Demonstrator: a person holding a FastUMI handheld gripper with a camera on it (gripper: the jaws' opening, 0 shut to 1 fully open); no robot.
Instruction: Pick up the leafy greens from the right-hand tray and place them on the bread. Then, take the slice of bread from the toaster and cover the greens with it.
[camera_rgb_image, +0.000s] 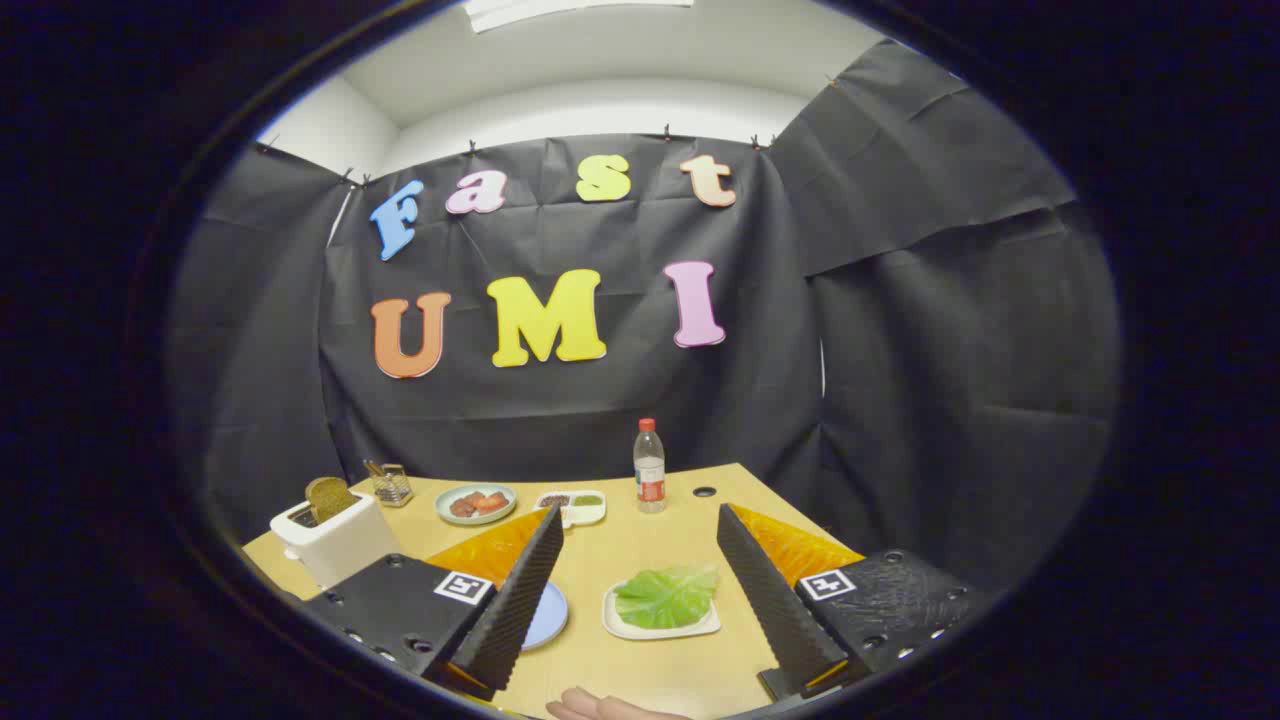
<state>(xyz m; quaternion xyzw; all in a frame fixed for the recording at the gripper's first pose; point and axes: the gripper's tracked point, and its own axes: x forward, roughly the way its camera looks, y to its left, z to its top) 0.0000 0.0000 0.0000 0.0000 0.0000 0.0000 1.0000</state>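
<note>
Gripper (640, 590) fingers spread wide around the tray (612, 612) of leafy greens (665, 595).

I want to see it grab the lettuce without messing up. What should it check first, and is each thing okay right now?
1. Fingers open wide enough: ok. The gripper is open, with nothing between its fingers.
2. Greens ready: ok. The leafy greens lie on the white tray, just ahead between the fingers.
3. Fingers at the greens: not ok. They are not touching the leaf yet.
4. Bread to put them on: cannot tell. The left finger hides most of the blue plate.
5. Toaster slice ready: ok. A bread slice sticks up from the toaster.
6. Way clear: not ok. A hand rests on the table near the fingers.
</note>
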